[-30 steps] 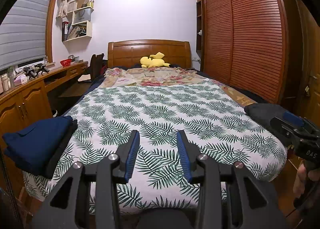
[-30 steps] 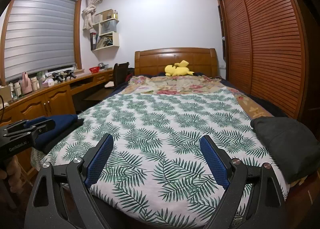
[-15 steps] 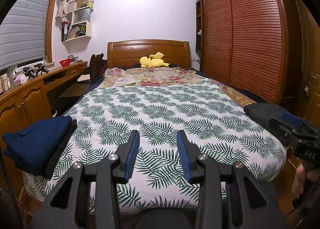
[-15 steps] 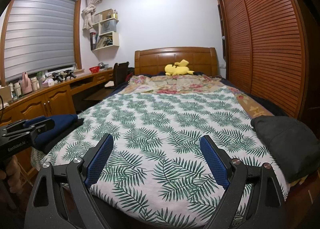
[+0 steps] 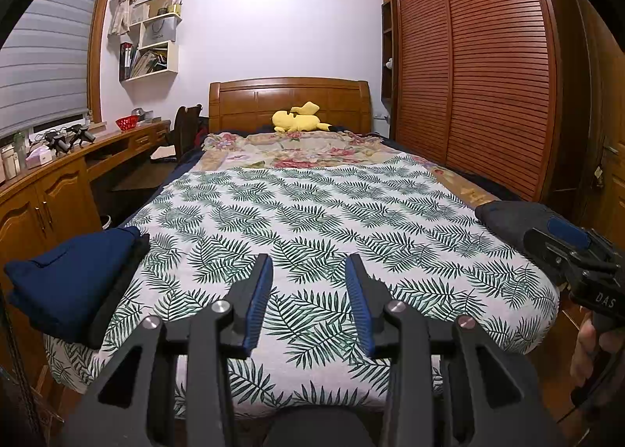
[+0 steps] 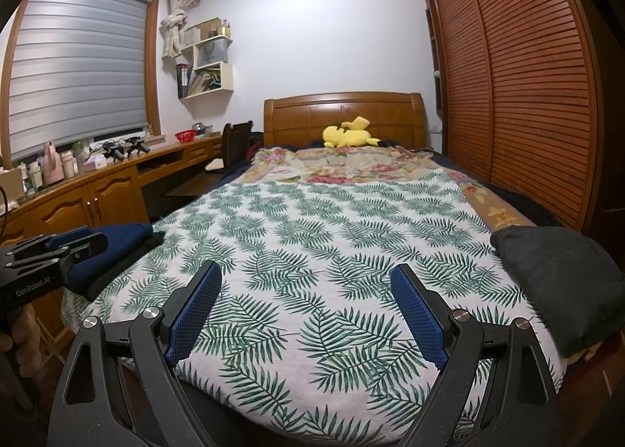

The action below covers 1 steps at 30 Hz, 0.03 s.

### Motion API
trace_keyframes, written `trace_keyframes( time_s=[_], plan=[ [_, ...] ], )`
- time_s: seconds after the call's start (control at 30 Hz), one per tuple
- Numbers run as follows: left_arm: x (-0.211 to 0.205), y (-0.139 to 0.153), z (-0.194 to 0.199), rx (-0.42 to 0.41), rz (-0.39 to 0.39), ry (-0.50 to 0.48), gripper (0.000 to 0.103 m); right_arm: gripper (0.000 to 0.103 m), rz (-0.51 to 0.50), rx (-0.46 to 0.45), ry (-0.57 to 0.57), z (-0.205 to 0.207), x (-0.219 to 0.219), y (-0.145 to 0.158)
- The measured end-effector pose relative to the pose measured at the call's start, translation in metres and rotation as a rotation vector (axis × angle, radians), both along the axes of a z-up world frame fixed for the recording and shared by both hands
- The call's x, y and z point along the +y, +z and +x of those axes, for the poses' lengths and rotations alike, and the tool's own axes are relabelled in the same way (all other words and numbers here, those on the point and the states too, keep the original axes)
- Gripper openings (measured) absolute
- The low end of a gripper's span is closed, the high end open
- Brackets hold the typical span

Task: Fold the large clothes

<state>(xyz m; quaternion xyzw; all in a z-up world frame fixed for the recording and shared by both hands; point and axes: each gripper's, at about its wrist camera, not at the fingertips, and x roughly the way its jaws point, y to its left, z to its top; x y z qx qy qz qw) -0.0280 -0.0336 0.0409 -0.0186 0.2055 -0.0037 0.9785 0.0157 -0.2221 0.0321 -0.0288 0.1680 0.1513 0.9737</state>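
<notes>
Fingers of both grippers gape empty above the palm-print bed. Soft, floppy dark grey garment looks best pinched at an edge.

A yellow plush toy lies by the wooden headboard, beside a slatted wardrobe.

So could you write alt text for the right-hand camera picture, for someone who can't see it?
An open two-finger gripper with blue pads hangs empty over the foot of a bed covered in a green leaf-print quilt. A dark grey garment lies at the bed's right edge, folded navy clothes at its left. A yellow plush toy sits by the wooden headboard.
</notes>
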Motion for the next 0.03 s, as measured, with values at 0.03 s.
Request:
trace_keyframes(
  time_s=[0.03],
  plan=[
    [0.0001,0.0000,0.0001,0.000,-0.001,0.000,0.037,0.090,0.000,0.000,0.000,-0.0007,0.0010,0.0000]
  ],
)
